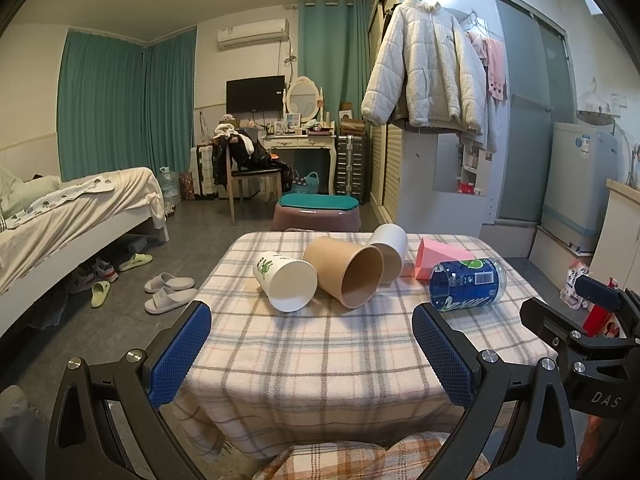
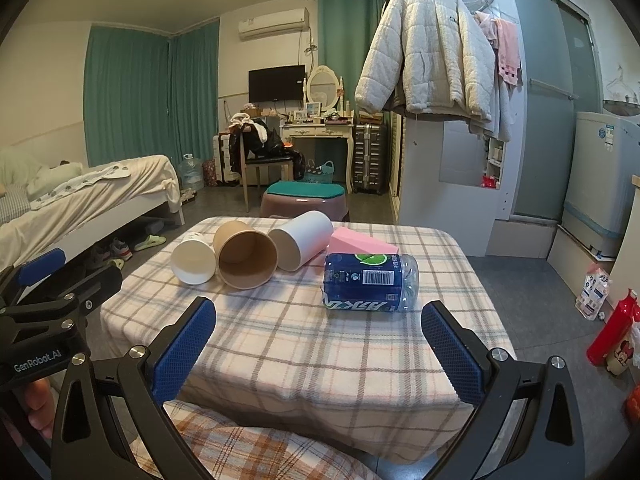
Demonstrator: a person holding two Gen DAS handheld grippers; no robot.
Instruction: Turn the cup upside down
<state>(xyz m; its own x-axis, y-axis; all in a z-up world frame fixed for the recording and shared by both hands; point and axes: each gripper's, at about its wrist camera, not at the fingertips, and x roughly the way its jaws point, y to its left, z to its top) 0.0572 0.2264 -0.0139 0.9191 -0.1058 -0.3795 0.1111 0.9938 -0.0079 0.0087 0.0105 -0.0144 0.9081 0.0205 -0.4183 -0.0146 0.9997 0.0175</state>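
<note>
Plaid-clothed bench (image 1: 320, 360) in a bedroom with bed (image 1: 80, 208) and teal curtains (image 1: 100, 100), brown cup (image 1: 344, 276) lying on its side near the far edge, long axis toward the cameras, mouth facing them, left gripper (image 1: 312, 356) and right gripper (image 2: 320, 354) both wide apart, holding nothing

You're facing a bedroom with teal curtains (image 1: 132, 108) across the far wall from ten to twelve o'clock. A white air conditioner (image 1: 253, 33) sits high at twelve, above a dark television (image 1: 255, 94) and a cream dressing table (image 1: 302, 142) with an oval mirror. A bed (image 1: 76, 208) runs along nine o'clock, slippers (image 1: 168, 292) on the grey floor beside it. At one o'clock a white padded jacket (image 1: 426, 68) hangs on the wardrobe; a washing machine (image 1: 580, 184) stands at three.
</note>
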